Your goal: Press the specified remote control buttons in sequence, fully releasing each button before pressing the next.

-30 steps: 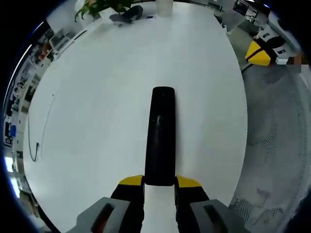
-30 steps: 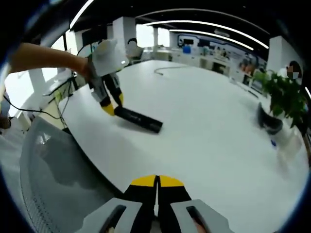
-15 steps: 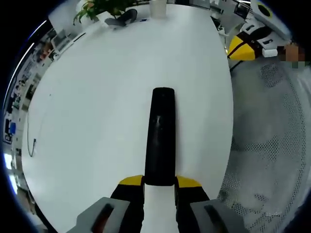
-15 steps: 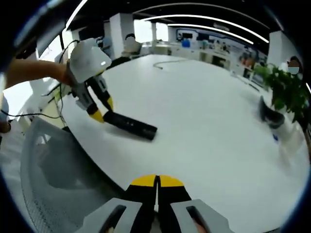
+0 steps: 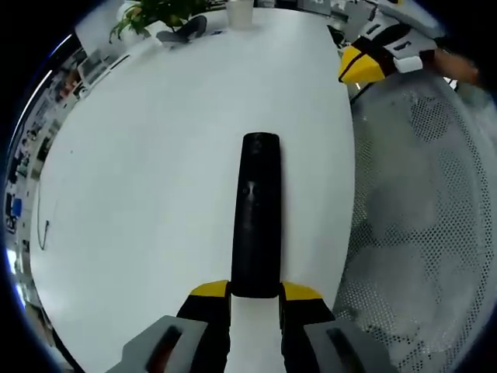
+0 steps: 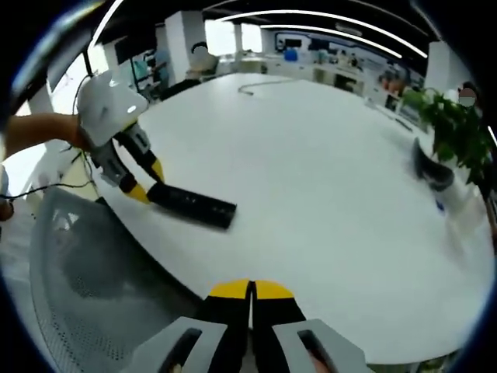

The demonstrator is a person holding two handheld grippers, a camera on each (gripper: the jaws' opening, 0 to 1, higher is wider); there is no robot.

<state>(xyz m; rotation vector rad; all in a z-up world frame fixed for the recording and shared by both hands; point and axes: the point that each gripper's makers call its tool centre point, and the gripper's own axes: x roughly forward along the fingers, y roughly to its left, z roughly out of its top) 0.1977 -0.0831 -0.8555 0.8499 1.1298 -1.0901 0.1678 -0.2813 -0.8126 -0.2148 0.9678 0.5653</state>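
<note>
Pinched at its near end by the left gripper (image 5: 255,294), the stiff, light remote (image 5: 256,210) is steadied; right gripper (image 6: 250,289) pressed together.

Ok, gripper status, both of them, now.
Left gripper: shut on the near end of the black remote control, which lies on the white table.
Right gripper: shut, holding nothing.

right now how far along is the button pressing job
Early stage. Done: the left gripper is shut on one end of the black remote, holding it over the white table. In hand: the right gripper, jaws shut, hangs at the table's edge, apart from the remote. Left: every press; nothing touches the buttons now.
</note>
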